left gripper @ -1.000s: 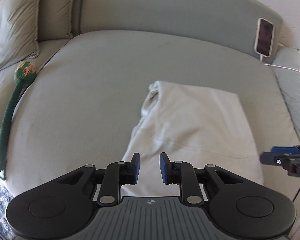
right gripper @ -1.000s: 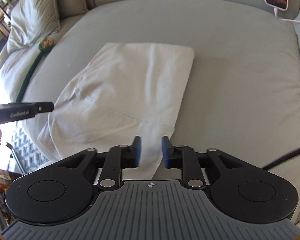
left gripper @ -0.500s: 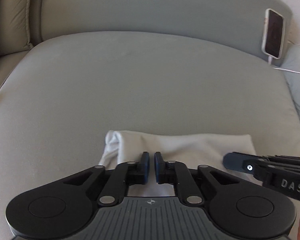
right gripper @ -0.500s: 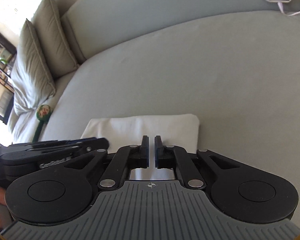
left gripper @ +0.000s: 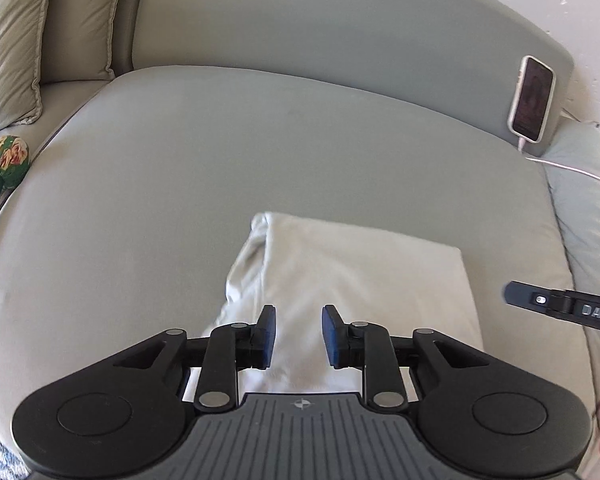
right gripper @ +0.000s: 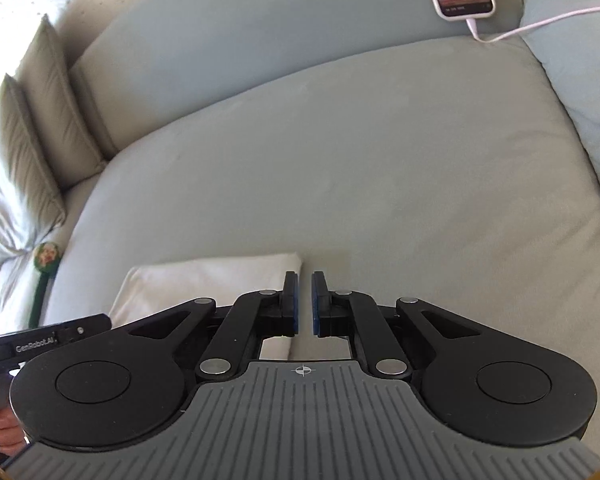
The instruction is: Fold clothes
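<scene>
The white cotton garment (left gripper: 364,280) lies folded in a soft rectangle on the smooth grey sofa cushion (left gripper: 220,168). The left gripper (left gripper: 298,336) has just opened its jaws – nothing between – the right gripper (right gripper: 305,304) stands slightly parted, empty.

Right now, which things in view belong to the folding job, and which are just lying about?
Job: folded white garment; left gripper; right gripper.

Lying about: phone and its charging cable; pillows; green floral-headed stick.
</scene>
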